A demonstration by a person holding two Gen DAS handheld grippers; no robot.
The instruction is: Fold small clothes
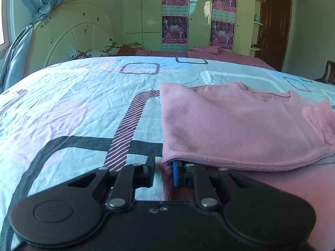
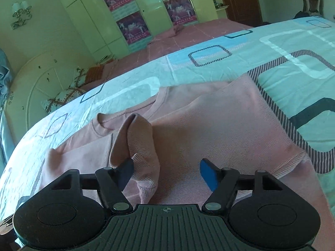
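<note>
A small pink sweater (image 1: 236, 125) lies on the patterned bedspread (image 1: 73, 108), partly folded, neckline away from me. My left gripper (image 1: 163, 173) sits at the sweater's near left hem corner, its jaws closed to a narrow gap with the pink hem edge between them. In the right wrist view the sweater (image 2: 219, 129) lies flat with one sleeve (image 2: 136, 146) rumpled upward. My right gripper (image 2: 167, 173) is open above the sweater's lower part; the sleeve cuff rests against its left finger (image 2: 125, 173).
A white headboard (image 1: 79, 31) and blue curtain (image 1: 25, 41) stand at the left. Wardrobes with posters (image 1: 175, 14) line the far wall beside a brown door (image 1: 274, 21). A pink sheet (image 1: 219, 52) with a pillow (image 1: 98, 52) lies beyond the bedspread.
</note>
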